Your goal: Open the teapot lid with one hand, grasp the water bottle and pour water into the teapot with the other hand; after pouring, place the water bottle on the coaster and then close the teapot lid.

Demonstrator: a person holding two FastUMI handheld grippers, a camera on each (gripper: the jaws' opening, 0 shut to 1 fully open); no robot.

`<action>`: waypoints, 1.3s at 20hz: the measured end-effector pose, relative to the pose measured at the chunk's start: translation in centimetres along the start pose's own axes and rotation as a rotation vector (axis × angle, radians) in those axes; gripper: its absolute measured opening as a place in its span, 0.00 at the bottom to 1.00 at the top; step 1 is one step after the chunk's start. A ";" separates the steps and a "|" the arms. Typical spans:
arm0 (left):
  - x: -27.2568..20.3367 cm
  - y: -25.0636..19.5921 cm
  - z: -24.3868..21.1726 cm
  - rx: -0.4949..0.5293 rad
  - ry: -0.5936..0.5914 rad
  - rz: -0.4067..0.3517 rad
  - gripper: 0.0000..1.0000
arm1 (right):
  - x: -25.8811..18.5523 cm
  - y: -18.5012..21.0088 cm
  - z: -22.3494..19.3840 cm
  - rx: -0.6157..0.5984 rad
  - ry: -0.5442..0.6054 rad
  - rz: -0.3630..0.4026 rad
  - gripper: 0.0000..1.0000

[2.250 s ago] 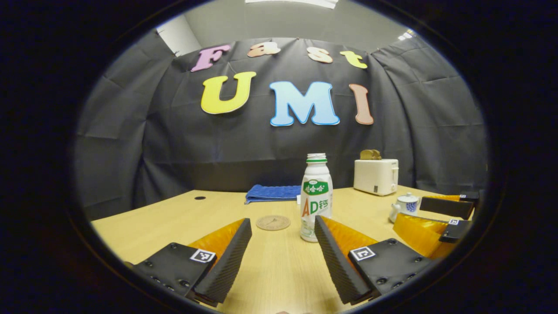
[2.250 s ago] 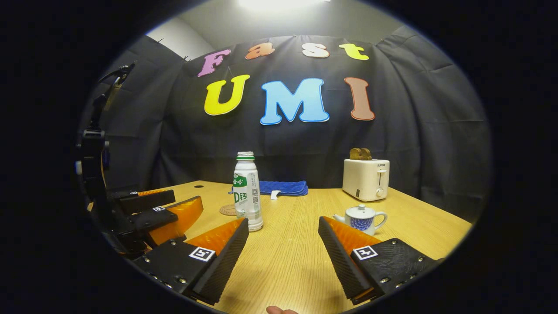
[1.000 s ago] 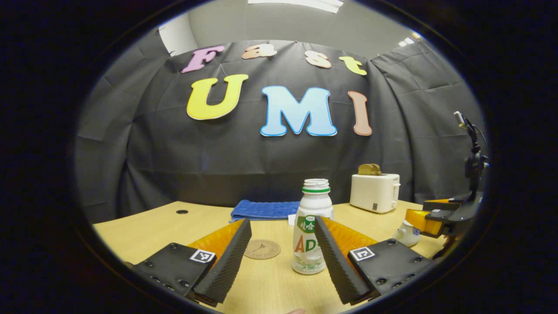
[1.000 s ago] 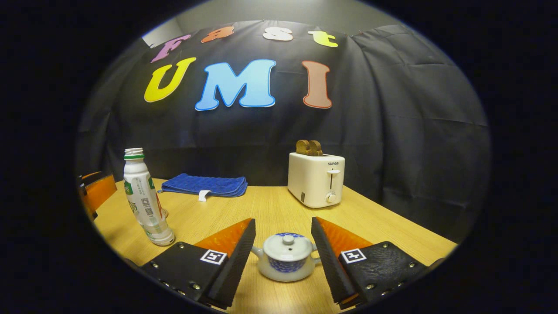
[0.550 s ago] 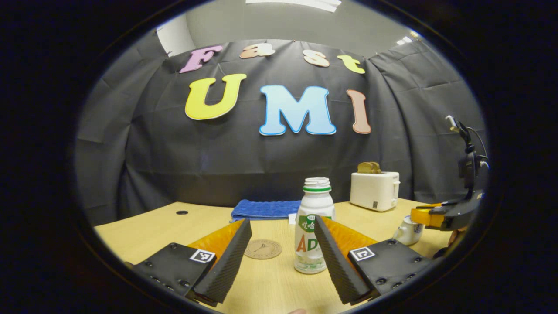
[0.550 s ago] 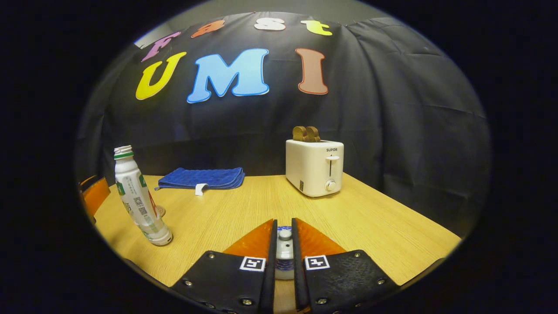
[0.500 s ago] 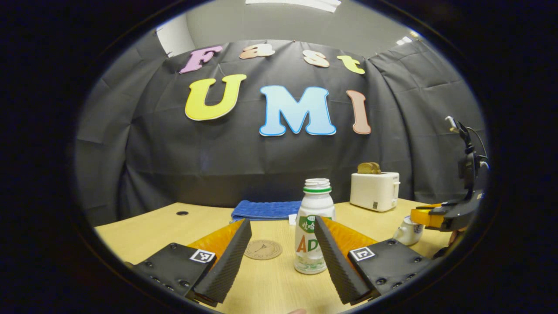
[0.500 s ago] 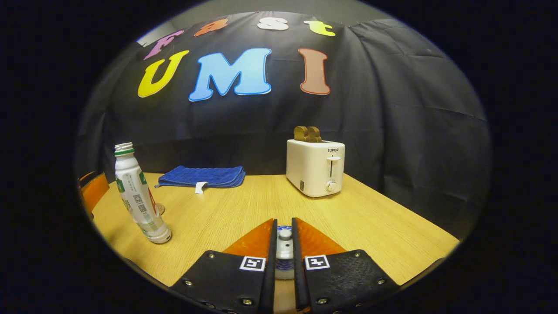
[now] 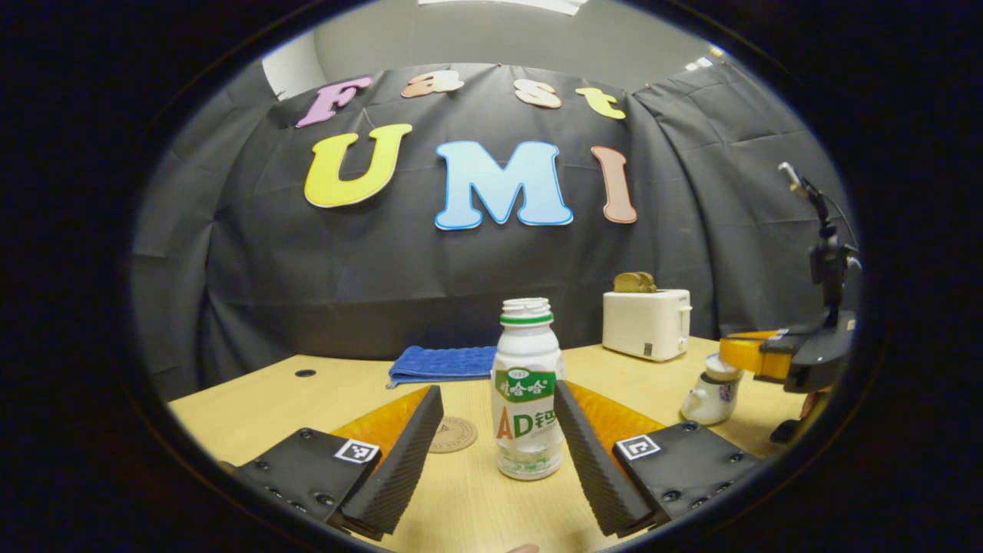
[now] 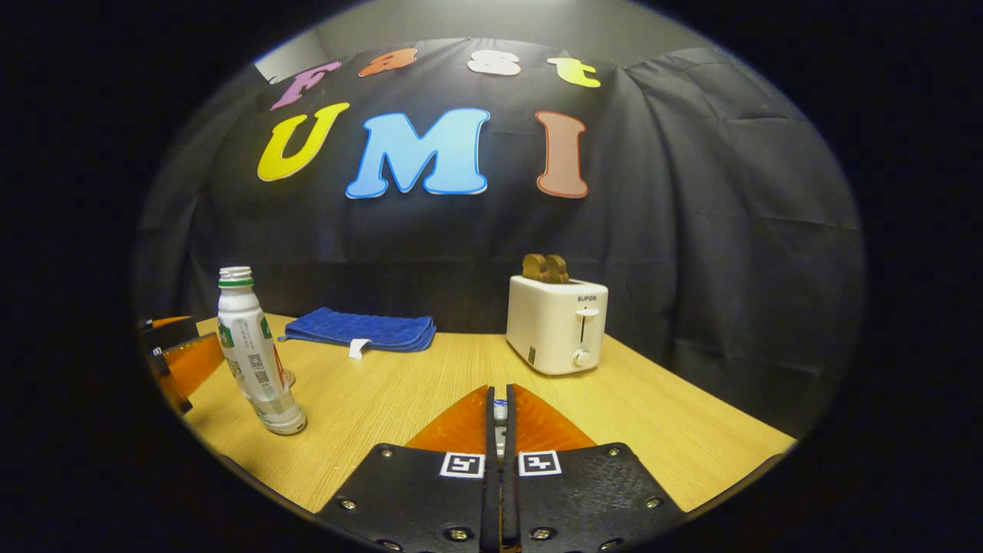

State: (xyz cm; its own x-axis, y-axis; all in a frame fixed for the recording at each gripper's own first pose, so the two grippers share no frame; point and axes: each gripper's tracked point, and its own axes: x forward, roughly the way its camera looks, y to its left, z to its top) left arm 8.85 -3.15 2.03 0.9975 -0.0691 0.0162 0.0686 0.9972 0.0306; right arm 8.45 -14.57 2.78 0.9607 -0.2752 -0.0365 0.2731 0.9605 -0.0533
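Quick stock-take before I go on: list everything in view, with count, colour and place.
Bottle: one, white with green band, uncapped, upright between the left gripper's fingers.
Coaster: one, tan, beside the bottle.
Teapot: one, white and blue, under the right gripper.
Lid: one, white, pinched in the right gripper.
Towel: one, blue, folded, at the table's back.
Toaster: one, white, with brown toast in it.
Table: one, light wood.
Left gripper: open around the bottle.
Right gripper: shut on the lid.

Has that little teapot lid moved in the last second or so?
Yes. The right gripper has raised the lid off the teapot, which stays on the table.
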 end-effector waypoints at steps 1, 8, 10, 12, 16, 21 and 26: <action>0.3 -0.1 -0.2 -0.004 0.008 0.010 1.00 | -0.5 0.4 0.5 -0.002 -0.023 0.013 0.02; 4.3 -1.7 -3.3 -0.051 0.117 -0.034 1.00 | -2.1 2.5 1.0 0.016 -0.043 0.101 0.02; 5.6 -1.7 -4.0 -0.049 0.144 -0.041 0.95 | -2.1 2.3 1.2 0.031 -0.048 0.103 0.02; 6.7 -1.8 -3.9 -0.041 0.144 -0.045 1.00 | -2.1 1.7 1.4 0.030 -0.059 0.094 0.02; 7.3 -2.4 -4.0 -0.038 0.160 -0.078 0.80 | -3.3 2.4 1.3 0.027 -0.069 0.139 0.02; 5.4 -2.7 -2.0 0.029 0.137 -0.097 0.76 | -9.2 4.3 0.7 0.027 -0.072 0.235 0.02; 4.1 -3.4 0.7 0.286 0.084 -0.086 0.72 | -15.0 5.3 0.6 -0.010 -0.112 0.288 0.02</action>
State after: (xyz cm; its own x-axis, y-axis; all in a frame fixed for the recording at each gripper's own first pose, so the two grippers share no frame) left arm 12.68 -6.85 2.70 0.9871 -0.1380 -0.0810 0.1565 0.9384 0.3081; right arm -4.47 -5.28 3.66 0.9981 0.0151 0.0590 -0.0112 0.9977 -0.0667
